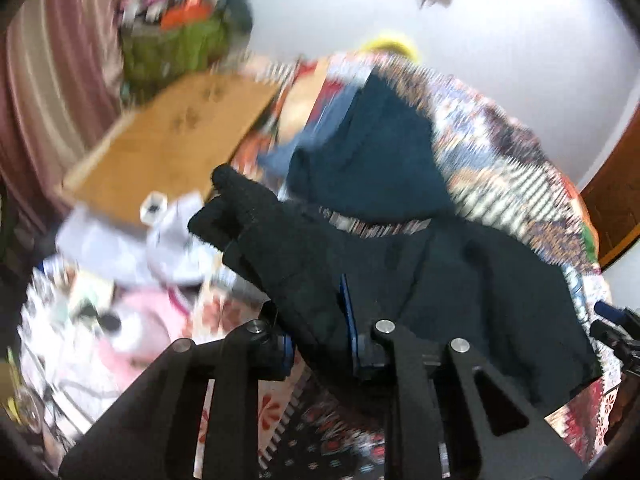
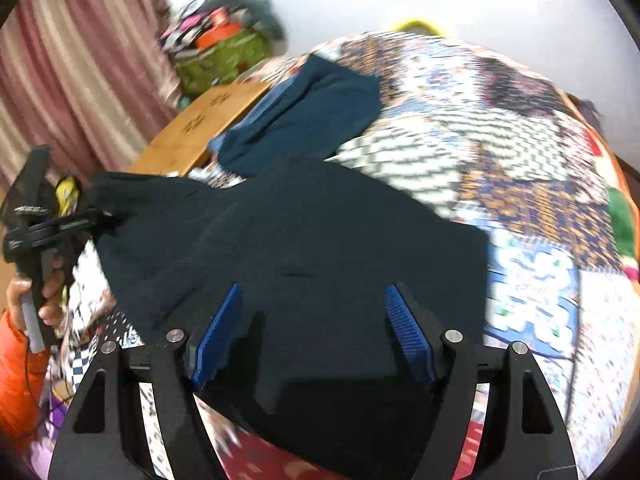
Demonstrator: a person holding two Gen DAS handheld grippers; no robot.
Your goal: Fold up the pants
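Observation:
Dark navy pants (image 2: 320,220) lie spread over a patterned bedspread (image 2: 520,160). In the left wrist view my left gripper (image 1: 316,332) is shut on a bunched edge of the pants (image 1: 460,280), and a flap of the cloth (image 1: 240,208) stands up past the blue pads. The right wrist view shows that gripper (image 2: 40,220) at the far left, held by a hand (image 2: 48,292), with the pants' corner raised. My right gripper (image 2: 312,320) hangs over the near part of the pants, jaws wide apart and pads off the cloth. The image is motion-blurred.
A folded teal garment (image 2: 312,112) lies beyond the pants. A wooden board (image 2: 208,120) sits at the bed's left side, with a green bag (image 2: 224,56) and a striped curtain (image 2: 80,60) behind. Pink and white clutter (image 1: 140,320) lies low on the left.

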